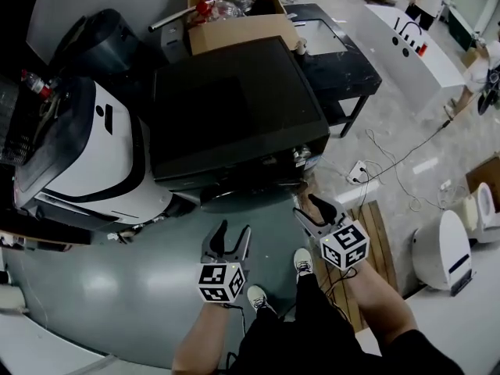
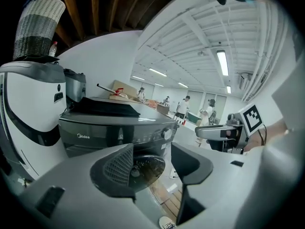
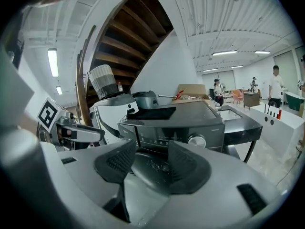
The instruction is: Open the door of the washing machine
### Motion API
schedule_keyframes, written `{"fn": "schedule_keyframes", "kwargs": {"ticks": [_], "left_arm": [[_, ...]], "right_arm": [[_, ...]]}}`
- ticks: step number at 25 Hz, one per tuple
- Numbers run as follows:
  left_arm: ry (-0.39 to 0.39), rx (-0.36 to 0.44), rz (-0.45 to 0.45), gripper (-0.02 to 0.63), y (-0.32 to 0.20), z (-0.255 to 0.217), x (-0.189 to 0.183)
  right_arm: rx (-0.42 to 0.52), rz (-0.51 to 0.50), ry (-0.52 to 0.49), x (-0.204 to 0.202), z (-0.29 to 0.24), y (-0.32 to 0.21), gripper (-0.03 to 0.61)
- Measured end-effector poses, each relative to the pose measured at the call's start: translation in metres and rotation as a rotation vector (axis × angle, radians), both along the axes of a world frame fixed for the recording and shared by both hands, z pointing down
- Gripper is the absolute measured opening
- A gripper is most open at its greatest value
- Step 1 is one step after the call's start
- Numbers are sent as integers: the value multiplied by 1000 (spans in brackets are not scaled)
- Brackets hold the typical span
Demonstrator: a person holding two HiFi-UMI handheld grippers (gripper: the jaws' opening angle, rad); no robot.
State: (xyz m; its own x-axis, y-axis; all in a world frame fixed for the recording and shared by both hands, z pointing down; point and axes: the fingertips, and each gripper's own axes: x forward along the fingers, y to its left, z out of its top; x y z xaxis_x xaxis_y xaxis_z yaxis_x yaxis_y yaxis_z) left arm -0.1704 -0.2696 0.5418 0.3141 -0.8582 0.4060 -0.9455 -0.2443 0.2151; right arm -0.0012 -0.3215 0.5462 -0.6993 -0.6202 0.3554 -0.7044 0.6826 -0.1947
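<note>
Two grippers face the closed washing machine door.
I hold left gripper and right gripper with fingers wide apart, empty; next, catch the door's edge and pull.

Wears loose black trousers and low white lace-up trainers with pale soles. Shows bare forearms with no sleeve as far as the frame edge. Possibly has on a black short-sleeved top at the lower right corner, though too cropped to be sure.

Has on the left a pale grey moulded plastic two-jaw left gripper with black curved fingers and mesh-textured dark pads. Bears behind these a white cube with black square markers.

Has the same on the right: a grey-bodied, black-fingered right gripper, ribbed dark pads, a second white marker cube, and small dark rectangular slots in the shell.
</note>
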Motion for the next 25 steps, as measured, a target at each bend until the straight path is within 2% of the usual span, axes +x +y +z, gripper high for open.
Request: {"fn": "schedule_keyframes", "kwargs": {"ticks": [11,18,25], "left_arm": [[2,-83,-82,251,-49,63,26],[21,-128,-153,252,-73,103,33],[46,-177,-210,251,-90,141,36]], "right_arm": [[-88,-117,66,11,85,-61,218],[-120,-223,137,6,139,-89,218],[-156,-287,197,0,186,-116,218]]}}
